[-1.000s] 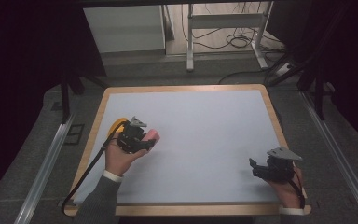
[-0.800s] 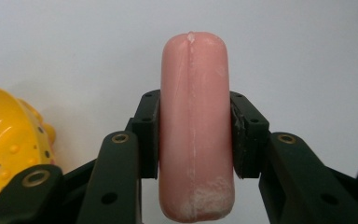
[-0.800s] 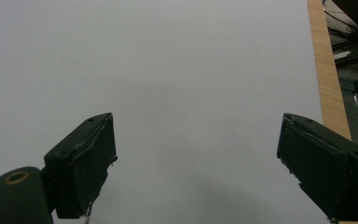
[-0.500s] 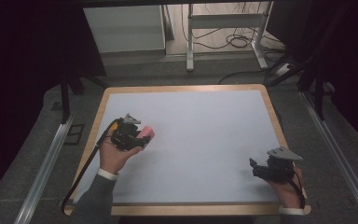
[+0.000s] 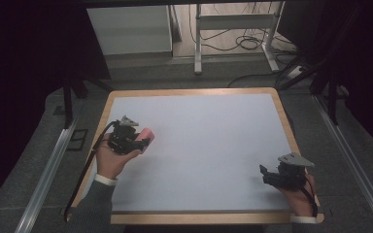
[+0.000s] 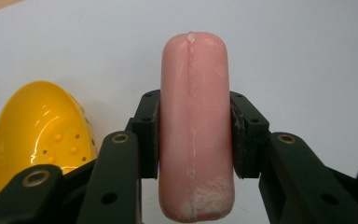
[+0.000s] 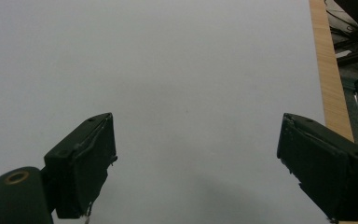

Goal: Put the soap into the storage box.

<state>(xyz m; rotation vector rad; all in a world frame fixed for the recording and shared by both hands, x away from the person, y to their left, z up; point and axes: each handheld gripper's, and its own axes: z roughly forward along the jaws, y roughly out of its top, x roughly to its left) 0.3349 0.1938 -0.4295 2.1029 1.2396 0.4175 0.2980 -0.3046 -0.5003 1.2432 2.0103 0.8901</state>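
My left gripper (image 5: 143, 141) is shut on a pink sausage-shaped piece (image 5: 146, 133) near the table's left side. In the left gripper view the pink piece (image 6: 193, 135) stands upright between the two black pads (image 6: 148, 135), which press on its sides. A yellow perforated scoop (image 6: 39, 128) lies on the white surface just left of that gripper. My right gripper (image 5: 265, 175) rests near the front right corner, its jaws wide apart with nothing between them (image 7: 196, 158).
The white table top (image 5: 209, 145) has a wooden rim (image 5: 284, 116). Metal rails run along the floor on both sides. A white cabinet (image 5: 128, 29) and a metal frame with cables (image 5: 233, 29) stand beyond the far edge.
My left hand has shifted a little to the left and away with the pink piece in its jaws. The yellow scoop seen beside it earlier is now hidden in the high view. The right hand has stayed put.
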